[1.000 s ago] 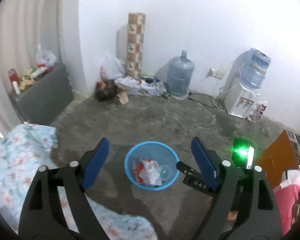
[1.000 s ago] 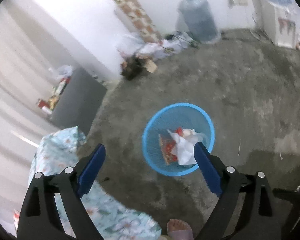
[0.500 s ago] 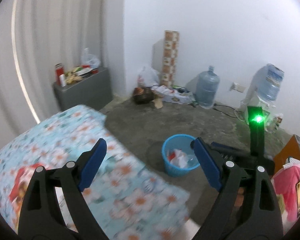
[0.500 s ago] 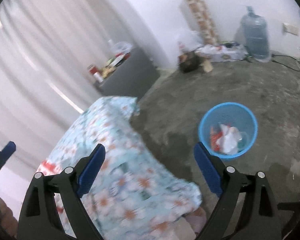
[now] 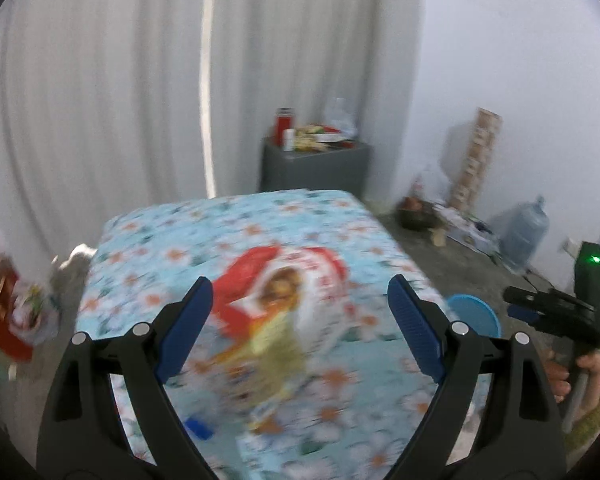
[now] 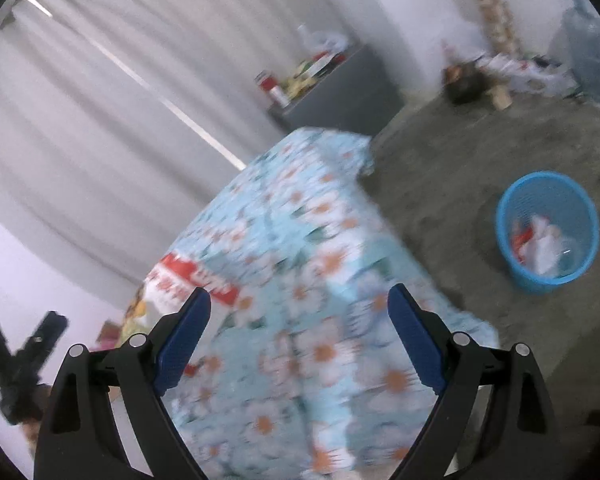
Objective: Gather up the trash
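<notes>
left gripper (image 5: 300, 316) jaws apart over red-and-white wrapper (image 5: 278, 300) on floral cloth (image 5: 340, 236), likely lining up a grab; right gripper (image 6: 299, 334) apart, empty.

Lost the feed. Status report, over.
Left gripper open, empty. Right gripper open, empty. Red-and-white bag on floral cloth, between left's fingers, ungripped. Blue bin on floor, holds trash. Nothing blocking.

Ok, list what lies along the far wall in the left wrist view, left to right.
White curtain → grey cabinet with the red bottle on top → tall patterned roll → water jug.
</notes>
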### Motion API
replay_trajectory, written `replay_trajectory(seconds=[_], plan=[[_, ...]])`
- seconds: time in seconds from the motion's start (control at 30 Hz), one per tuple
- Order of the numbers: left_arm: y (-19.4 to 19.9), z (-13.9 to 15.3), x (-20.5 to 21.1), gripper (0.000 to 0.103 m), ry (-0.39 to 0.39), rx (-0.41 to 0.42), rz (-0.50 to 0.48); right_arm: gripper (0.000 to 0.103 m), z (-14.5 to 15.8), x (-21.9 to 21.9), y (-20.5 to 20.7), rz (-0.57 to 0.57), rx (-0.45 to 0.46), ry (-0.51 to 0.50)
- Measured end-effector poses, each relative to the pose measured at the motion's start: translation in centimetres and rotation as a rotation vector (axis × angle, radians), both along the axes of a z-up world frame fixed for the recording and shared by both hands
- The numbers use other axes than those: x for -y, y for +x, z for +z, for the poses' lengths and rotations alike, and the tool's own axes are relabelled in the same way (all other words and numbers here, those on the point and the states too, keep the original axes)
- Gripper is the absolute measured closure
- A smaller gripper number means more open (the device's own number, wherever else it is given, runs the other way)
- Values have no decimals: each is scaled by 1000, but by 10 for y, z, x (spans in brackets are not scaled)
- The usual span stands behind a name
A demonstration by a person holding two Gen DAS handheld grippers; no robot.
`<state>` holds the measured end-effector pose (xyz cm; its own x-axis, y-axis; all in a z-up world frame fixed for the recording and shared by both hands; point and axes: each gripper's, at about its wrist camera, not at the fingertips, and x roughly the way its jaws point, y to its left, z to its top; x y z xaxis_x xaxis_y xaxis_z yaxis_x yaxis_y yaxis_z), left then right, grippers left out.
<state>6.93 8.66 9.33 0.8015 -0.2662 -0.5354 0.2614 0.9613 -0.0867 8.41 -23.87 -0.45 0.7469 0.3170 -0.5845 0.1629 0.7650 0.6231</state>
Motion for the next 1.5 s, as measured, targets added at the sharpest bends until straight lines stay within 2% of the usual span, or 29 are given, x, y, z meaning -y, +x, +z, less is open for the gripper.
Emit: replay_trajectory(seconds=[0.13, 0.3, 0.47, 0.63, 0.77, 0.9, 0.97, 1.17, 1.33, 1.4, 1.5], plan=[[4, -17, -32, 19, -26, -21, 51, 16, -4, -26, 11, 76, -11, 33], [9, -38, -54, 19, -95, -56, 43, 16, -11, -76, 29, 221, -26, 77], [14, -63, -69, 19, -212, -103, -19, 16, -21, -112, 42, 319, -56, 117], [19, -85, -67, 27, -278, -133, -88, 17, -28, -127, 50, 339, -86, 125], [15, -91, -54, 38, -294, -143, -175, 17, -30, -121, 51, 314, -92, 120], [-1, -91, -27, 39, -265, -131, -274, 17, -30, -103, 47, 274, -92, 117], [-8, -97, -13, 40, -277, -146, -322, 17, -30, -89, 41, 240, -87, 119], [-15, -135, 40, 40, -311, -233, -447, 17, -32, -55, 25, 162, -80, 137], [-16, -164, 66, 40, -239, -278, -473, 17, -44, -44, 14, 155, -104, 186], [-19, -167, 65, 41, -242, -293, -477, 18, -51, -46, 12, 178, -121, 205], [-24, -161, 55, 40, -232, -273, -481, 23, -62, -53, 12, 228, -144, 259]])
